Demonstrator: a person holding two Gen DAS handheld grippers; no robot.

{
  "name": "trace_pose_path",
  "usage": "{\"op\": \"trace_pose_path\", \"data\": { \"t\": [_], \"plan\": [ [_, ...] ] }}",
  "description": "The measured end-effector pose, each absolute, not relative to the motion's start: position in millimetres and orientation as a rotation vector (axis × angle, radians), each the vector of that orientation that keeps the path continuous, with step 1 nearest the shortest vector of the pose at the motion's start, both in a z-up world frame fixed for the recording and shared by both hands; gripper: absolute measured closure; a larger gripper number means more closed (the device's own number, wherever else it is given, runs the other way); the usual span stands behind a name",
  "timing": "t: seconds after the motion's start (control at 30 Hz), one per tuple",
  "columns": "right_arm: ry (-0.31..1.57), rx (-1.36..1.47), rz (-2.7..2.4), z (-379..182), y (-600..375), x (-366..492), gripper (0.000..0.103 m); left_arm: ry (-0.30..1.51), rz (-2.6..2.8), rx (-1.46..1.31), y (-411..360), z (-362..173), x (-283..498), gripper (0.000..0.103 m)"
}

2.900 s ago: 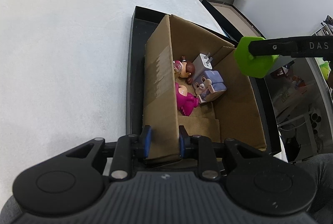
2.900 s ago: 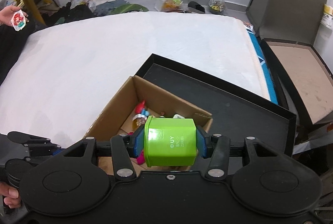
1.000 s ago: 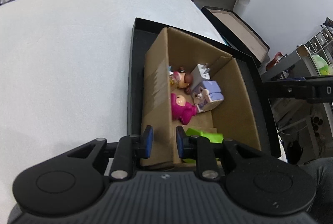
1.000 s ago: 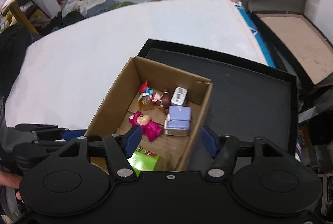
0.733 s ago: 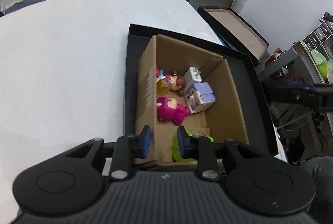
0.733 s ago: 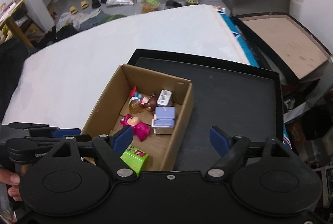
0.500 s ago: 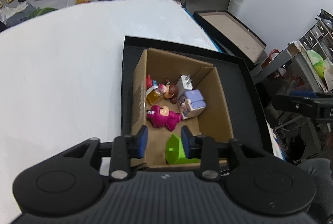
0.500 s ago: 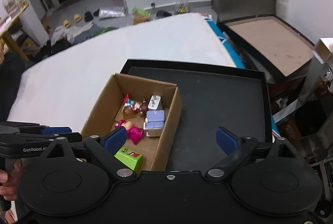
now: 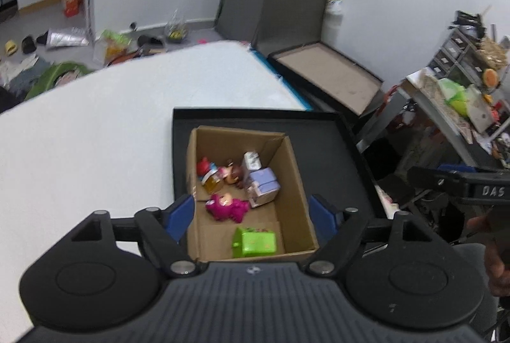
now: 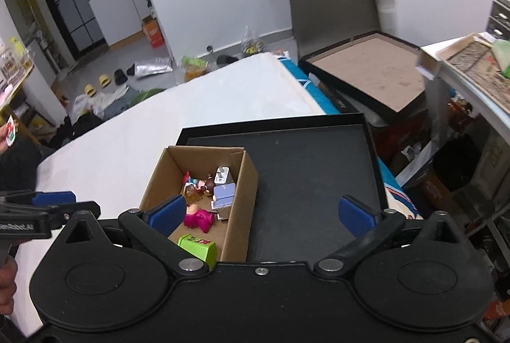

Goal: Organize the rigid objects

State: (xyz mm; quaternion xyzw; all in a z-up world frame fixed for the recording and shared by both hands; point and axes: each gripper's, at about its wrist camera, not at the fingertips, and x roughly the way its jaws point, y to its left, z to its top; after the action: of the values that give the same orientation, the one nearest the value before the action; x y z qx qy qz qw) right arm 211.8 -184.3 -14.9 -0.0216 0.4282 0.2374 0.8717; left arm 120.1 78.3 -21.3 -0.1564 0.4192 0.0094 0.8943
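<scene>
A cardboard box (image 9: 295, 177) (image 10: 245, 193) stands in a shallow black tray (image 9: 344, 158) (image 10: 312, 171) on a white table. Inside lie a green block (image 9: 255, 242) (image 10: 199, 249), a pink figure (image 9: 226, 206) (image 10: 199, 217), a lilac block toy (image 9: 263, 183) (image 10: 223, 196), a white plug (image 9: 252, 160) (image 10: 221, 174) and small figurines (image 9: 220, 174). My left gripper (image 9: 253, 214) hangs high above the box, its jaws opening with nothing between them. My right gripper (image 10: 261, 210) also hangs above, jaws opening wide and empty.
A second tray with a brown bottom (image 10: 366, 72) leans beyond the table's right edge. A cluttered shelf (image 9: 462, 107) stands at the right. Shoes, bags and clothes (image 10: 127, 78) litter the floor behind the white table (image 9: 95, 132). A hand (image 10: 6, 285) holds the left tool.
The left gripper let go of the box wall, opened and rose. The right gripper, having dropped the green block into the box, opened wider and pulled back; the box looks smaller in both views.
</scene>
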Motion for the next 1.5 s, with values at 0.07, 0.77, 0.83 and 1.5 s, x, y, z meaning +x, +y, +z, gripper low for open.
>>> {"op": "trace_pose_path", "data": {
  "t": [0.07,0.77,0.83,1.5],
  "plan": [
    [0.876,-0.029,0.486,-10.4,-191.5,204.3,0.0,0.85,0.015,-0.316,73.6,-12.5,115.1,0.022],
    [0.697,0.076,0.361,25.1,-234.5,102.4,0.0,0.702,0.005,-0.208,27.6,41.8,25.6,0.01],
    [0.684,0.073,0.356,26.7,-236.3,93.2,0.0,0.694,0.006,-0.176,21.0,43.7,17.2,0.009],
    [0.634,0.072,0.348,28.3,-251.5,48.7,0.0,0.662,-0.017,-0.162,0.8,50.2,-33.3,0.005]
  ]
}}
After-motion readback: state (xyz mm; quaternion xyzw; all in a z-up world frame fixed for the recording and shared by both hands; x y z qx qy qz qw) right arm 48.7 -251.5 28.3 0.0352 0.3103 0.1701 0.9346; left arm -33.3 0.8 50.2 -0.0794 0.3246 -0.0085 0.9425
